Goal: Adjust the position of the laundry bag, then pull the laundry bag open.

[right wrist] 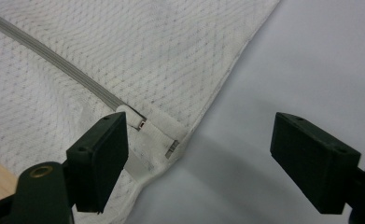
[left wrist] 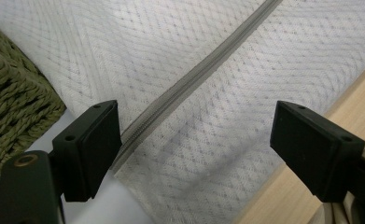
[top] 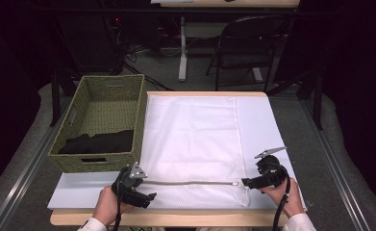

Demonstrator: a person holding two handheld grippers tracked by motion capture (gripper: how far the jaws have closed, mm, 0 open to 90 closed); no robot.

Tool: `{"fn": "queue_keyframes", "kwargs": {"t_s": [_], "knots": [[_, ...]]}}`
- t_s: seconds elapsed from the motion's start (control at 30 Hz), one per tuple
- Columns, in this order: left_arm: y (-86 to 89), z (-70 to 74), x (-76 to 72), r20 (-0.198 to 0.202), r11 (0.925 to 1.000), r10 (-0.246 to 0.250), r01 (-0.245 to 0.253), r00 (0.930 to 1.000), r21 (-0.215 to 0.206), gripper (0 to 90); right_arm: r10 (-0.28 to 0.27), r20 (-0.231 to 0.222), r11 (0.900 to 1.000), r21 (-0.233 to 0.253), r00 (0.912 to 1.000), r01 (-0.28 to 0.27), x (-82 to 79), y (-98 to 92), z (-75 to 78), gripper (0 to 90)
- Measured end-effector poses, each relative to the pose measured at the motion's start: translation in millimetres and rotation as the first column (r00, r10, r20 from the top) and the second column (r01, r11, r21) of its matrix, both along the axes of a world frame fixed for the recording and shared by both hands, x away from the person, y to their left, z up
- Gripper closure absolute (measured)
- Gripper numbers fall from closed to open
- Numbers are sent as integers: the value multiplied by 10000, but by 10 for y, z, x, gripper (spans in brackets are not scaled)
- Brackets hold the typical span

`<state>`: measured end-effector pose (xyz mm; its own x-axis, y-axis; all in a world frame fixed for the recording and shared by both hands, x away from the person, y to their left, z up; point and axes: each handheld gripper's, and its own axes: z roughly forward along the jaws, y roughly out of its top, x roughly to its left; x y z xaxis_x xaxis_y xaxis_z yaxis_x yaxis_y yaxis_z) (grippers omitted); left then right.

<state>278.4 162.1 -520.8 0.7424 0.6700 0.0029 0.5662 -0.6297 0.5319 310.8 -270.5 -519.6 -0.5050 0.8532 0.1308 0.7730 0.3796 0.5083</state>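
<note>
On the bench [top: 272, 120], a white mesh bag [top: 195, 134] lies flat beside a green woven basket [top: 80, 110]. Its grey zipper [top: 190, 183] runs along the near edge. The left claw [top: 147, 196] is spread wide over the zipper's left end. The right claw [top: 245, 182] is spread wide at the zipper pull [right wrist: 140, 123].

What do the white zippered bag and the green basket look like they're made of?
White zippered bag: seemingly thin matte synthetic mesh; a fine diamond net pattern shows in both gripper views. Green basket: apparently woven twisted cord or paper rope, judging by its braided strands.
</note>
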Motion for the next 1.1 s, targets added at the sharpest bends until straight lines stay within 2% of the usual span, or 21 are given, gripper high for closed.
{"fn": "queue_keyframes", "kwargs": {"t_s": [0.17, 0.23, 0.4, 0.63, 0.8, 0.83, 1.1], "knots": [[-8, -3, -1, -36, 10000, -46, 45, 10000, -55, 164, 10, -108, 10000, -62, 9999, -11, 21, 24, -22, 238], [-13, -6, 1, -32, 10000, -67, 66, 10000, -34, 164, 52, -179, 9999, -97, 9998, -53, 32, 31, -35, 292], [-30, -14, 3, -52, 10000, -68, 68, 10000, -45, 164, 200, -307, 9998, 83, 9993, -198, 55, 50, -64, 358], [-33, -27, 19, -68, 9999, -110, 110, 9999, -15, 164, 230, -500, 9997, -11, 9985, -231, 81, 116, -96, 443], [-41, -25, 15, 14, 9998, -104, 104, 9999, -158, 158, 233, -677, 9997, -47, 9974, -236, 95, 147, -127, 520], [-43, -25, 15, 56, 9998, -96, 97, 9999, -169, 153, 206, -879, 9997, -85, 9959, -215, 95, 160, -139, 533], [-49, -19, 26, 99, 9997, -114, 116, 9999, -230, 152, -10, -1042, 9997, -239, 9946, -15, 109, 172, -152, 539]]}}
